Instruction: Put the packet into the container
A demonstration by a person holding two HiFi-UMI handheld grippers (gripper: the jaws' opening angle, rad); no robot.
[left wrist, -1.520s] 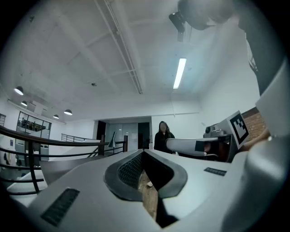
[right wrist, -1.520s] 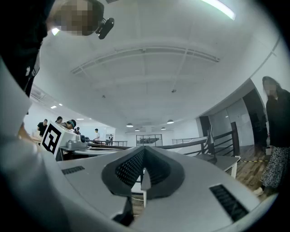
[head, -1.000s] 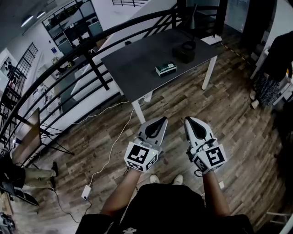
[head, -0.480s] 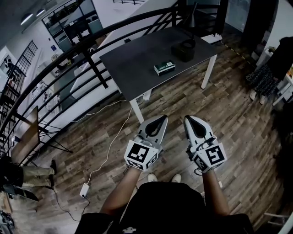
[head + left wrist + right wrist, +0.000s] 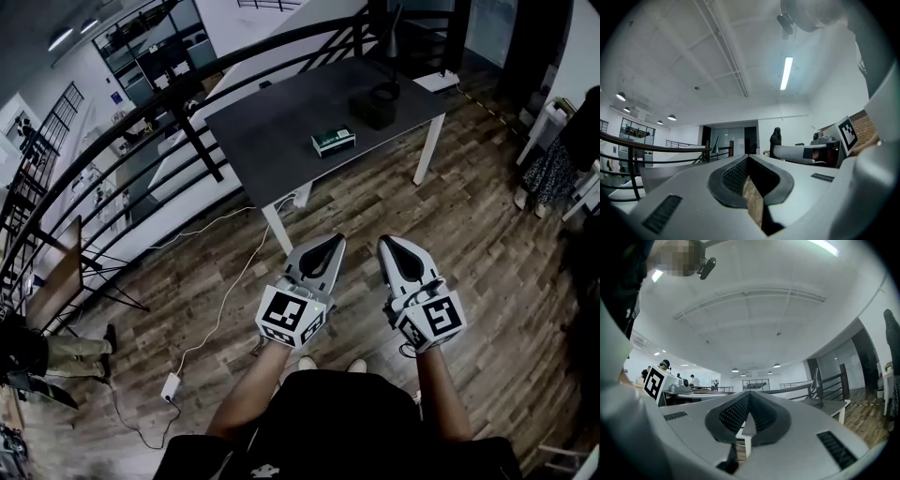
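**A:** What fills most of the head view?

**B:** The wooden floor (image 5: 487, 234), with a black railing (image 5: 199, 141) curving across the upper left. Beside the railing stands a grey table (image 5: 272, 122) on white legs.

**A:** And the person?

**B:** The person stands on the floor short of the table, both arms stretched forward with a gripper in each hand. The left gripper (image 5: 330, 242) and the right gripper (image 5: 389, 244) sit side by side. Both point towards the table and are well apart from it.

**A:** How do the jaws stand?

**B:** On each gripper the tips meet. The left gripper view shows only a sliver of floor through the hollow behind its closed tips. The right gripper view shows a white table leg the same way. Neither has anything clamped.

**A:** Where is the container?

**B:** The black container (image 5: 377, 104) sits on the far part of the table, towards the right end.

**A:** And the packet?

**B:** The green packet (image 5: 334, 142) lies flat on the tabletop. It is near the container, on its nearer left side, but apart from it and not inside.

**A:** Anything smaller?

**B:** A white cable (image 5: 225, 309) trails over the floor from the table to a small adapter (image 5: 171, 386) at lower left.
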